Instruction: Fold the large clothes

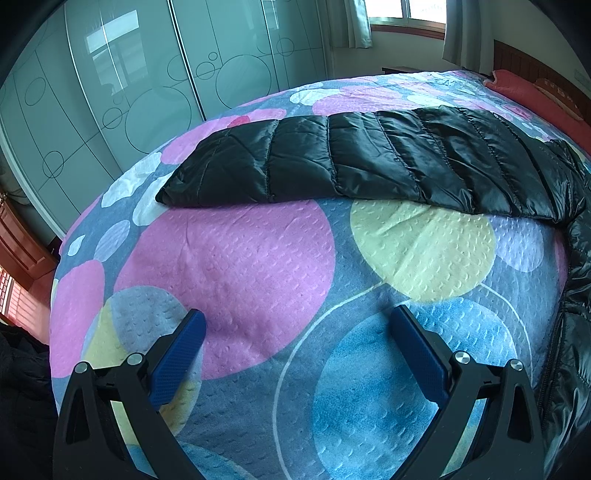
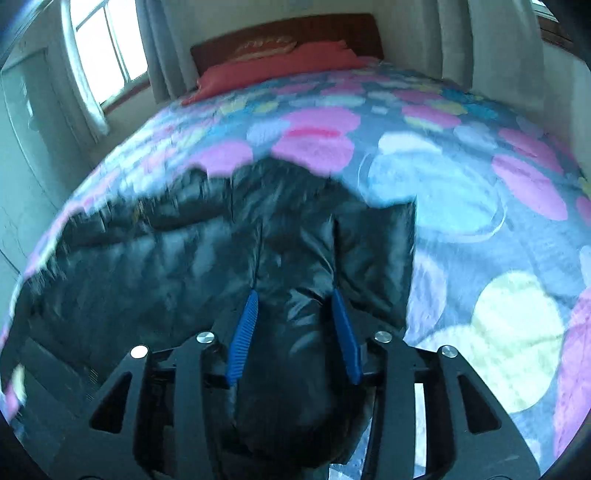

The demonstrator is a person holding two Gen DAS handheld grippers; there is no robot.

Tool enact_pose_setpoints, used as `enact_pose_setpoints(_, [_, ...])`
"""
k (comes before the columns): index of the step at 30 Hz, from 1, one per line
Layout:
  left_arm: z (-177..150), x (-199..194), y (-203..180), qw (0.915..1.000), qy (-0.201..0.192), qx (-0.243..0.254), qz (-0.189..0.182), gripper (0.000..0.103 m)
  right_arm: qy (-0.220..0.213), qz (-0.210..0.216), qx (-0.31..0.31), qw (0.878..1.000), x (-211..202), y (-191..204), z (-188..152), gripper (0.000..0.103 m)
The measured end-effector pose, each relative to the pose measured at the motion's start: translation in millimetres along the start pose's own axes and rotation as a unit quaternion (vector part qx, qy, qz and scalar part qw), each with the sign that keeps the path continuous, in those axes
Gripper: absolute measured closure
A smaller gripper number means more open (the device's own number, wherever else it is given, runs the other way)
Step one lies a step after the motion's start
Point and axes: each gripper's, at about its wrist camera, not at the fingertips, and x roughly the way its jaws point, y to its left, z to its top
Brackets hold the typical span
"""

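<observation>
The black quilted puffer jacket (image 1: 369, 162) lies on the bed's bedspread (image 1: 258, 266), a textured cover printed with pink, blue and yellow circles. In the left wrist view one sleeve stretches flat across the upper half from about 10 o'clock to 2 o'clock, and the jacket's body with its zipper runs down the edge at 3 to 4 o'clock. The left gripper (image 1: 297, 325) hangs over bare bedspread at 6 o'clock, its blue-padded fingers (image 1: 179, 362) spread wide with nothing between them, well apart from the sleeve. Frosted glass wardrobe doors (image 1: 110, 81) with circle outlines fill 10 to 12 o'clock.

In the right wrist view, which is blurred, the right gripper (image 2: 295, 306) at 6 o'clock is clamped on a bunched fold of the jacket (image 2: 166, 258), its blue pads (image 2: 243, 332) pressing the fabric from both sides. The rest of the jacket spreads toward 9 o'clock. A red pillow (image 2: 273, 66) lies by the dark wooden headboard (image 2: 332, 29) at 12 o'clock.
</observation>
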Motion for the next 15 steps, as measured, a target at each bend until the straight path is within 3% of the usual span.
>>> enact_pose_setpoints(3, [0, 0, 0, 1.0000, 0.000, -0.001, -0.001, 0.004, 0.006, 0.006, 0.010, 1.000, 11, -8, -4, 0.061])
enact_pose_setpoints(6, [0, 0, 1, 1.0000, 0.001, -0.003, -0.004, 0.004, 0.001, -0.003, 0.008, 1.000, -5, -3, 1, 0.061])
enact_pose_setpoints(10, [0, 0, 3, 1.0000, 0.001, -0.002, -0.004, 0.004, -0.021, 0.005, 0.034, 0.999, -37, -5, -10, 0.045])
enact_pose_setpoints(15, [0, 0, 2, 1.0000, 0.001, -0.003, -0.005, 0.004, -0.014, -0.003, 0.077, 0.997, -40, -23, -25, 0.043])
